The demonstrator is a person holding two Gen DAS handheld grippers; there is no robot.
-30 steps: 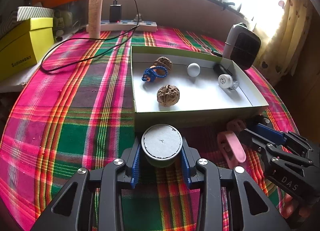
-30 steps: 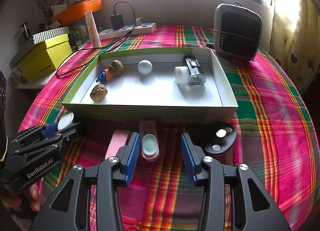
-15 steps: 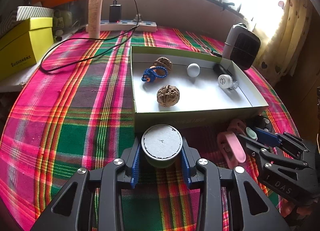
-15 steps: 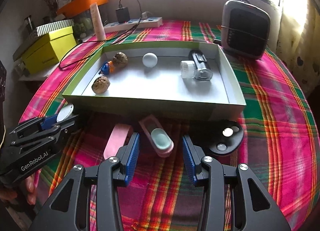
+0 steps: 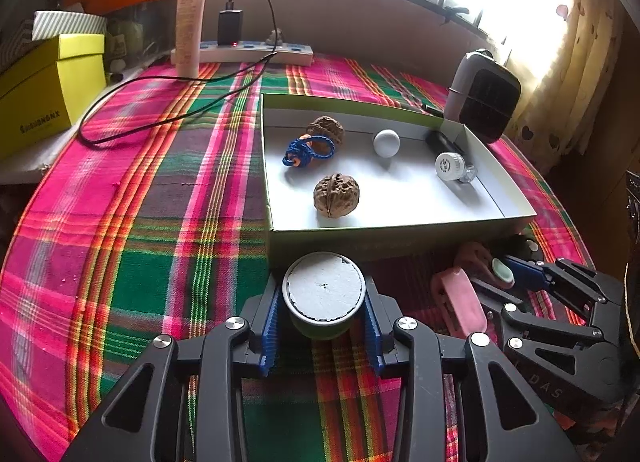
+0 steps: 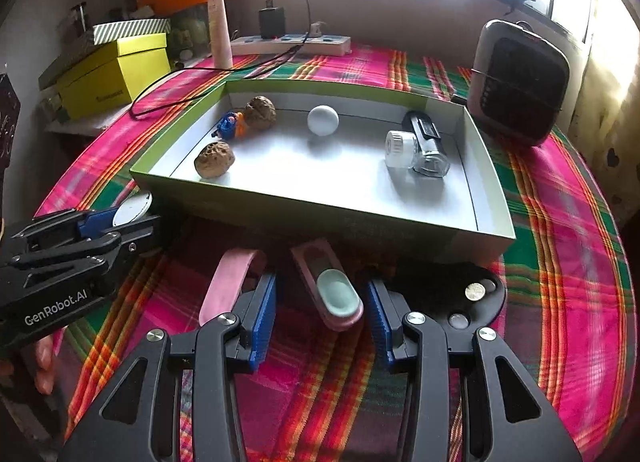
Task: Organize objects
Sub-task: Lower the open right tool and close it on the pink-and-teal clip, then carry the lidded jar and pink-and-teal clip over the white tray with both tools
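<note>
Cardboard tray (image 6: 494, 197) holds five bits already; left gripper (image 5: 323, 328) clamps a round tin (image 5: 324, 288), right gripper (image 6: 322, 320) gapes around the pink case (image 6: 334, 298).

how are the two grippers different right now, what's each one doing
The left gripper has its fingers pressed against a round green-sided container; the right gripper stands open, its fingers straddling the pink case without touching it. The left one's object sits just before the box's near-left corner, the right one's near the middle of that wall. Both are low over the plaid tablecloth.
</note>
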